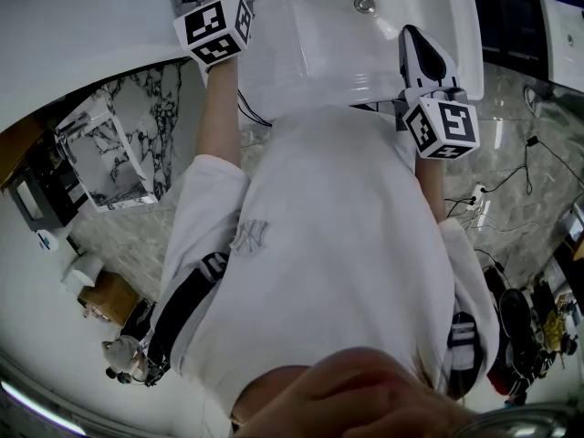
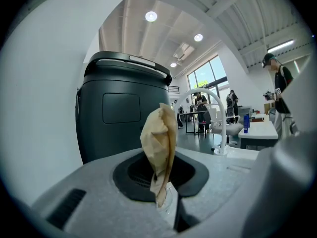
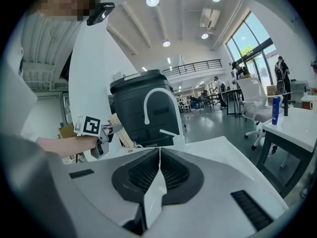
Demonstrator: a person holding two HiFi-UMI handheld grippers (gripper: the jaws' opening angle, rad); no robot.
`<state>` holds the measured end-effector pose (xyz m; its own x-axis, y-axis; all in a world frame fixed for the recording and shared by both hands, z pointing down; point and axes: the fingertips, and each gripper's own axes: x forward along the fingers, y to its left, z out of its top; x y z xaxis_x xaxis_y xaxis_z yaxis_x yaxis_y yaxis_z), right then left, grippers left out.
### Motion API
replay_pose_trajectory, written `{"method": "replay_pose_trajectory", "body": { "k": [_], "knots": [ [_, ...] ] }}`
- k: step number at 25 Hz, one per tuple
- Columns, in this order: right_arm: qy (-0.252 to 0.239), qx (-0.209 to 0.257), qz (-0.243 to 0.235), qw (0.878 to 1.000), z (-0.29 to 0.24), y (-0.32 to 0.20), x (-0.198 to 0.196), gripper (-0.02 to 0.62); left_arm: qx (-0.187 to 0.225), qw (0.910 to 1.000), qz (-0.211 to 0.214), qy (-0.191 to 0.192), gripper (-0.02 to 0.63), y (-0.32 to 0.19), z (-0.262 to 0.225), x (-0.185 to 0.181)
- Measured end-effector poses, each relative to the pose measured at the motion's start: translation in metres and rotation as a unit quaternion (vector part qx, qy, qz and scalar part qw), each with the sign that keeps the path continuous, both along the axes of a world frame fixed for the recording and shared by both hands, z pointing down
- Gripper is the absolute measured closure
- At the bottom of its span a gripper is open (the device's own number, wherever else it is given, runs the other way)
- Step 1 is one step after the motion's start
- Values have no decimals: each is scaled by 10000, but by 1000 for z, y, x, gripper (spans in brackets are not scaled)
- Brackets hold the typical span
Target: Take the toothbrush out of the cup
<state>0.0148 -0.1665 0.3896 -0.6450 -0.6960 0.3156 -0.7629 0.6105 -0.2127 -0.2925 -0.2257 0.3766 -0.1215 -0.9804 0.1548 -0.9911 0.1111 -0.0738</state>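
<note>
My left gripper (image 2: 166, 198) is shut on a flat tan toothbrush (image 2: 159, 142) that looks paper-wrapped and stands up from the jaws. In the right gripper view the same gripper (image 3: 106, 133) holds the tan stick (image 3: 120, 131) raised at the left, beside the basin. I cannot make out the cup for certain; a small pale thing sits just under the stick. My right gripper (image 3: 158, 157) has its jaws together with nothing between them. In the head view it (image 1: 418, 48) hovers over the right side of the white sink (image 1: 365, 53), while the left gripper's marker cube (image 1: 215, 27) shows at the top left.
A dark grey bin (image 2: 124, 108) stands close behind the sink, seen again in the right gripper view (image 3: 143, 100). A white arched faucet (image 3: 147, 99) rises at the basin's back. Desks, chairs and people fill the hall beyond. A marbled panel (image 1: 109, 158) leans on the floor at the left.
</note>
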Motion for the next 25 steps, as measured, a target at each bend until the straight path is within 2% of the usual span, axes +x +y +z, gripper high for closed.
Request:
{"method": "replay_pose_trajectory", "body": {
  "k": [4,10,25],
  "knots": [
    [-71,117,71,9999,-7,0,9,580,140,9998,-38,119,557,7,-14,-2],
    [78,273,139,9995,-10,-5,26,580,325,9993,-2,196,557,16,-36,1],
    [170,511,405,9977,-24,-18,62,580,1042,9942,188,200,557,51,-113,24]
  ]
}}
